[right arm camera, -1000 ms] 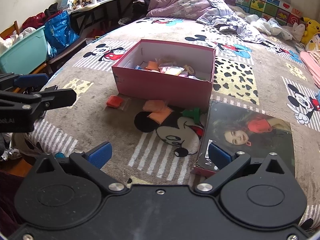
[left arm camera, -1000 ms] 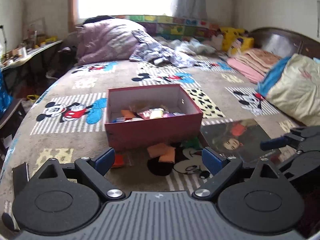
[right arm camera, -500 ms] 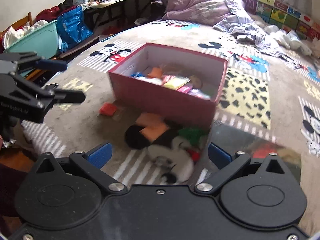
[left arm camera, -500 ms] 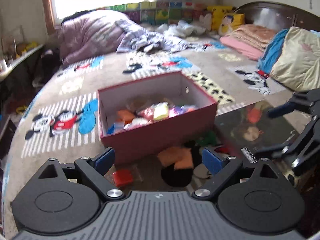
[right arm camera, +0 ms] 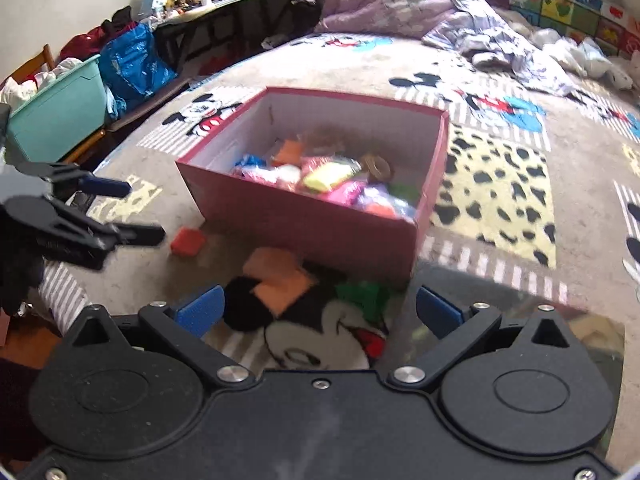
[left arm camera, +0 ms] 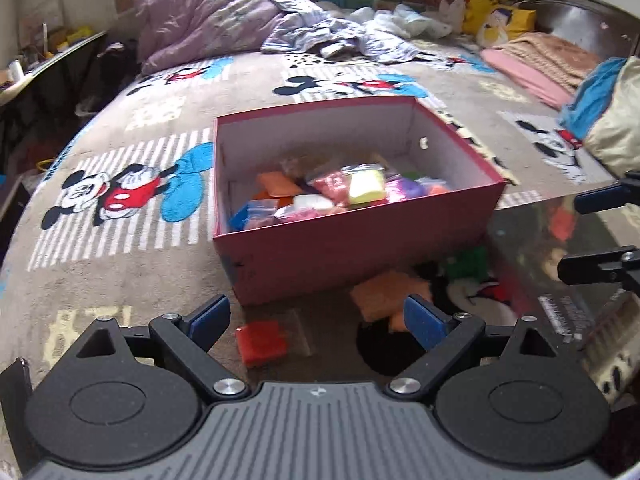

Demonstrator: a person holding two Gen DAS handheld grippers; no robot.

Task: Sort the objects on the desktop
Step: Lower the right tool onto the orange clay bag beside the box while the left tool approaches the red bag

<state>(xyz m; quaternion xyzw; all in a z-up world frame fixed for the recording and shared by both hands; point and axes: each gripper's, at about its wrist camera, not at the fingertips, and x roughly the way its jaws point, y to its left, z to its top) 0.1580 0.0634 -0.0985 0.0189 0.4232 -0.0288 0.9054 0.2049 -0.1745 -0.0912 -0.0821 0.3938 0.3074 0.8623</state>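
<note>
Left wrist view: the left gripper (left arm camera: pixel 317 320) has its blue-tipped fingers (left arm camera: pixel 210 317) spread wide and released, grasping nothing, held above the bed cover (left arm camera: pixel 120 272). Between them at lower centre lies a red packet (left arm camera: pixel 262 343), untouched. Just right of it are two orange packets (left arm camera: pixel 386 294) and a green one (left arm camera: pixel 466 265), all near the front wall of the pink box (left arm camera: pixel 352 248). That box sits mid-frame, open-topped, holding a heap of coloured packets (left arm camera: pixel 340 196). At the right edge the right gripper (left arm camera: pixel 600 232) shows side-on, also spread, over a glossy magazine (left arm camera: pixel 560 280).

Right wrist view: the right gripper's (right arm camera: pixel 318 312) fingers (right arm camera: pixel 438 312) are released and apart, touching nothing. Below them lie the orange packets (right arm camera: pixel 280 276) and the green packet (right arm camera: pixel 366 294), just before the box's (right arm camera: pixel 320 232) near corner. The red packet (right arm camera: pixel 188 241) lies at middle left, close to the left gripper's (right arm camera: pixel 120 212) tips. Open bed cover runs left of the box; a teal bin (right arm camera: pixel 60 116) and blue bag (right arm camera: pixel 132 64) stand past the bed's edge at upper left.
</note>
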